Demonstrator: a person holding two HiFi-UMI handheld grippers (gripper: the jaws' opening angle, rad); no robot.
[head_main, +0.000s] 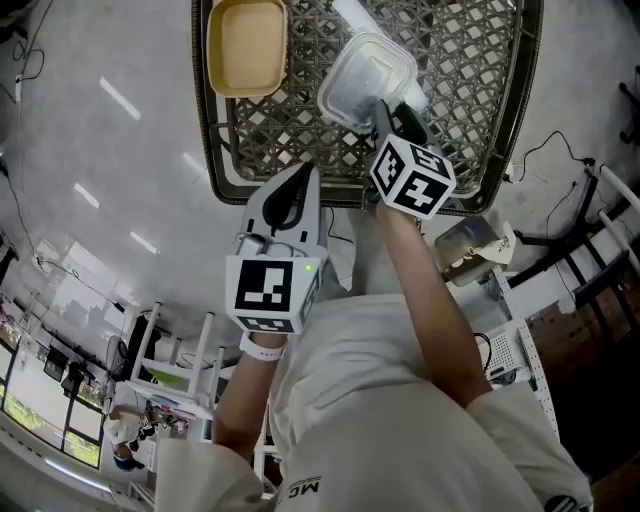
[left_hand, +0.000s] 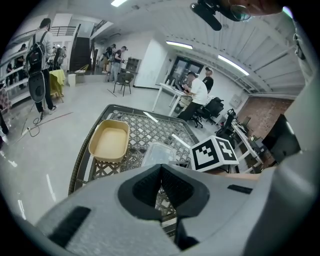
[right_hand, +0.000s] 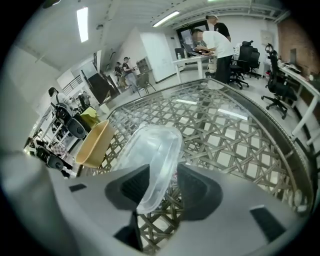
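Clear plastic container (right_hand: 150, 160): your right tongs (right_hand: 157, 187) have it by one wall, jaws closed onto the thin plastic. It stands tilted on edge over the near part of the table (right_hand: 225, 135). Whether its lower edge touches the top cannot be told. Nothing visible inside it.

Left tongs (left_hand: 161, 187): jaws brought together at the tips, nothing between them. You hold them back from the table's near rim, well apart from the container.

Surface: table has a dark woven lattice top with a raised rim. It is glossy enough to reflect the ceiling light strips. The floor (head_main: 100, 150) is pale and shiny.

Room: open workspace. People (right_hand: 212, 42) stand at a desk beyond the table, with office chairs (right_hand: 272, 82) near a brick wall.

Containers: a tan tray (head_main: 247, 45) sits on the table's far-left part, upright and empty, apart from the clear container (head_main: 365, 80).

View notes:
- Head view: both tongs at once, left (head_main: 290, 195) short of the rim and right (head_main: 390, 115) over the lattice (head_main: 470, 70). It also shows that the clear container is a shallow rounded rectangle.
- Right gripper view: only this view shows the grip on the wall. The tan tray (right_hand: 92, 145) appears edge-on at the left.
- Left gripper view: the tan tray's (left_hand: 109, 141) bare inside, the table (left_hand: 145, 127), and the right tongs' marker cube (left_hand: 215, 152).
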